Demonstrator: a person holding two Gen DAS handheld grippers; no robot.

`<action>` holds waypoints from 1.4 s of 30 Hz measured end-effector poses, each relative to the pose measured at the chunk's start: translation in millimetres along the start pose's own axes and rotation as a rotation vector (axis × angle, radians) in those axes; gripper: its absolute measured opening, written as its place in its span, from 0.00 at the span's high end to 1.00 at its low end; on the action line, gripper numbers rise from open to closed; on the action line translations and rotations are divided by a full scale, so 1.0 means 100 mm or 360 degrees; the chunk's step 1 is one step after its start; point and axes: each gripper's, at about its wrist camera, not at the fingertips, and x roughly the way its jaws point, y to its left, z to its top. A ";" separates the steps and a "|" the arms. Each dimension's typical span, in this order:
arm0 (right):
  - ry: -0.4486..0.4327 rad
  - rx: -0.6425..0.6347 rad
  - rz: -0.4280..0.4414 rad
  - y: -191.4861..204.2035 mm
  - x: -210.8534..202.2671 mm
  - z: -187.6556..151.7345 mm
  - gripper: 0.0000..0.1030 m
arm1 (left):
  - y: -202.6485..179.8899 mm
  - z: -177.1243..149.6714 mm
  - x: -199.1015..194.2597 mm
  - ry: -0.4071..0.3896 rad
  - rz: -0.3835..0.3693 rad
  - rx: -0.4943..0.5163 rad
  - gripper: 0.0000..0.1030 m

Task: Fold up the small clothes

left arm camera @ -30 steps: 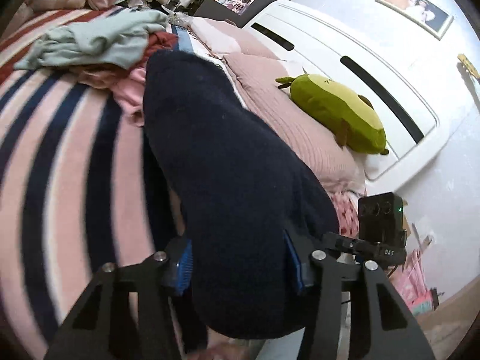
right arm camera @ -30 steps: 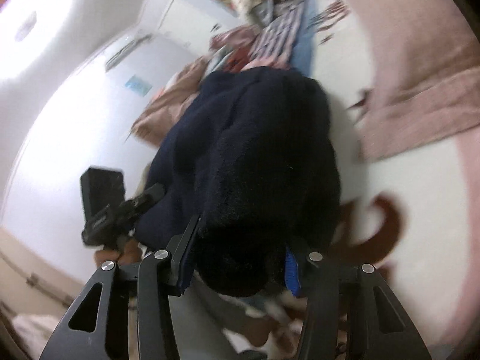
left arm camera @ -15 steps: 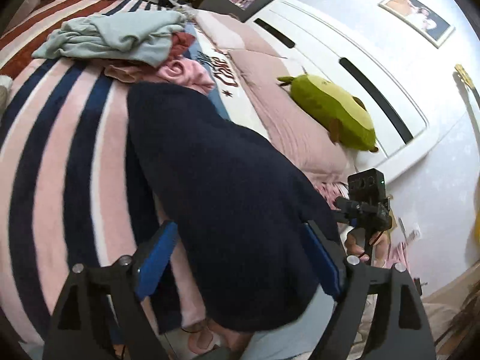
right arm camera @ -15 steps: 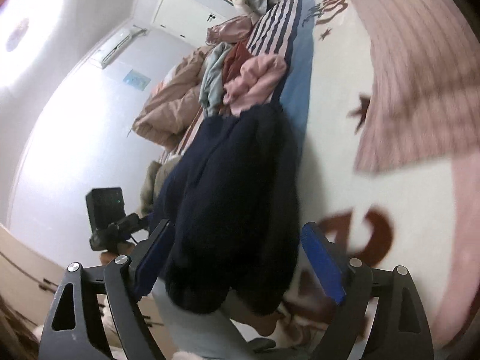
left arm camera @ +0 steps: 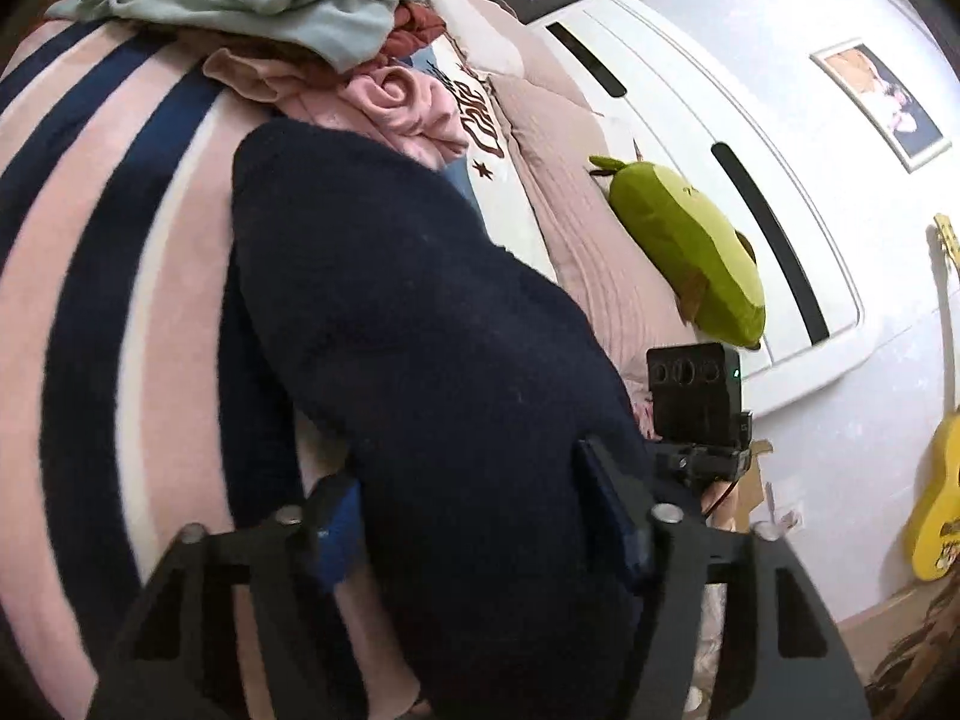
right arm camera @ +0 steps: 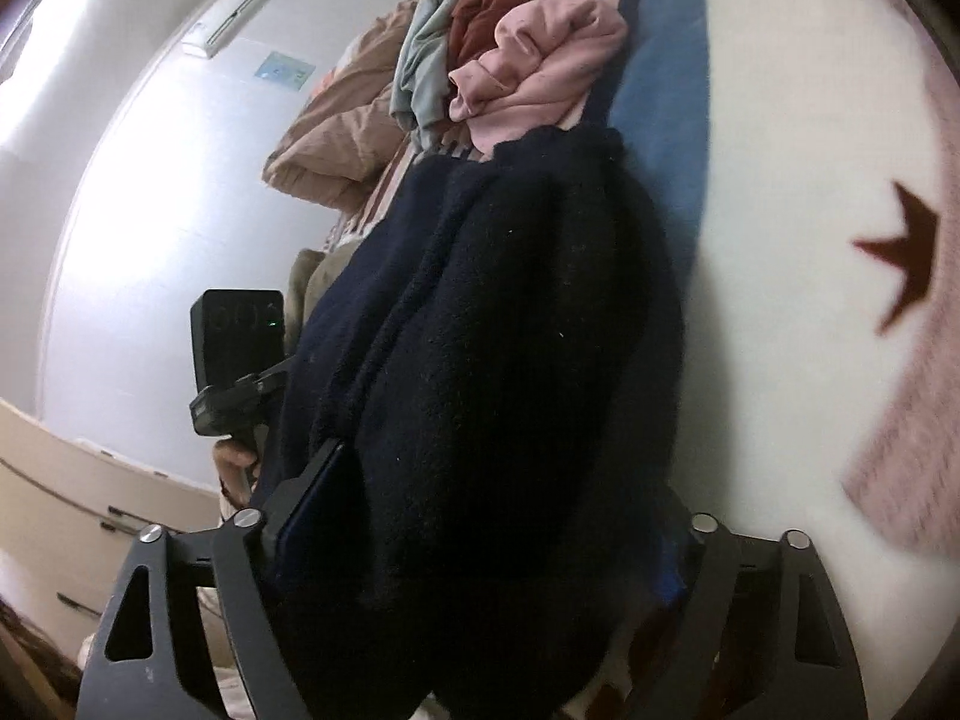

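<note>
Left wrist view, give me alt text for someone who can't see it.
The left gripper is shut on a navy knit garment draped across a pink-and-navy striped blanket. Beyond lie a pile of clothes and a green avocado plush.

1. A home bedroom: under and ahead of the left gripper spreads a striped bedspread (left arm camera: 102, 276), with a white headboard (left arm camera: 750, 192) to its right.
2. A green plush toy (left arm camera: 690, 252) lies on pink bedding.
3. A clothes pile (left arm camera: 288, 6) sits ahead.
4. A framed photo (left arm camera: 882, 102) and yellow guitar (left arm camera: 936, 510) stand far right.
</note>
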 end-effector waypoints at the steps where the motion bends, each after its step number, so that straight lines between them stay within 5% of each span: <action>1: -0.0015 0.0008 0.0016 -0.02 -0.01 0.01 0.34 | 0.00 0.01 0.00 -0.0011 0.0001 -0.0003 0.53; 5: -0.0072 -0.0048 0.0044 0.05 -0.09 -0.05 0.50 | -0.16 0.01 -0.05 -0.0067 0.0028 0.0083 0.60; 13: -0.0232 -0.0182 0.0114 0.48 -0.15 -0.04 0.56 | -0.56 0.16 -0.53 -0.0196 -0.0015 0.0271 0.63; 19: -0.0316 -0.0359 0.0147 1.15 0.07 0.24 0.58 | -0.73 0.38 -1.27 -0.0352 0.0073 0.0372 0.63; 32: -0.0201 -0.0577 0.0396 2.83 1.70 0.91 0.58 | -0.59 0.53 -3.40 -0.0685 0.0593 0.0411 0.63; 37: -0.0081 -0.0531 0.0424 3.24 2.50 0.98 0.58 | -0.13 0.57 -3.96 -0.0710 0.0805 0.0313 0.63; 42: 0.0033 -0.0387 0.0331 3.12 3.18 1.01 0.58 | 0.61 0.60 -3.99 -0.0616 0.0868 0.0169 0.62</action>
